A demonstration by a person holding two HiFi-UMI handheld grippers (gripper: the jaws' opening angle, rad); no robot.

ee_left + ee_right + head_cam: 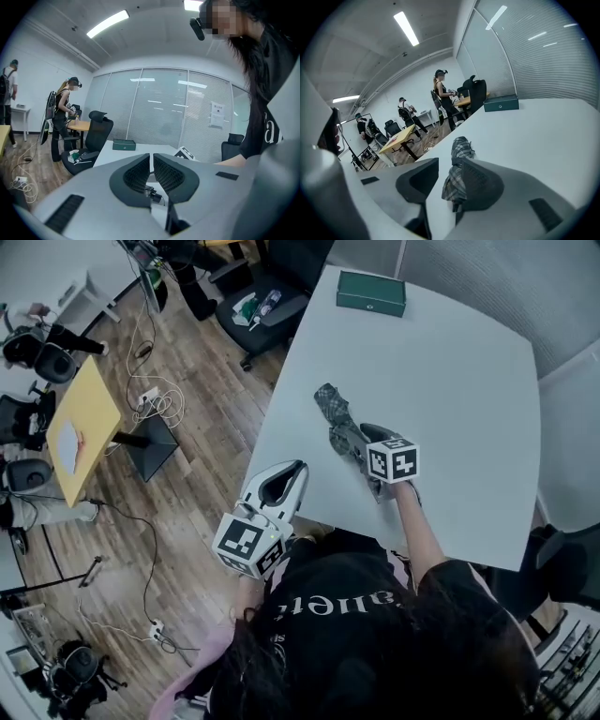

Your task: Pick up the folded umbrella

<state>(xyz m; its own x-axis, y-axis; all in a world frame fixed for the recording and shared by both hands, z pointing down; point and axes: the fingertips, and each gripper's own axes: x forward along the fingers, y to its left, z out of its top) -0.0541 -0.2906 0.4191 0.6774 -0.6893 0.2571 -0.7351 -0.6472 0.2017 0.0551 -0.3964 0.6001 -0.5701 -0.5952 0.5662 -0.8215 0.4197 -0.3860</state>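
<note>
The folded umbrella (335,414), grey plaid, lies on the white table (469,381) near its left side. My right gripper (356,441) is down over the umbrella's near end. In the right gripper view the umbrella (459,154) runs away between the jaws, close against the right one and apart from the left, so my right gripper (447,165) is open. My left gripper (294,471) hovers at the table's near left edge, off to the left of the umbrella. In its own view my left gripper (151,157) is shut with nothing in it.
A dark green box (370,292) sits at the table's far edge. An office chair (258,307) with clutter on its seat stands beyond the far left corner. Left of the table are wooden floor, cables (155,399) and a yellow table (82,423). Other people (443,96) stand in the room.
</note>
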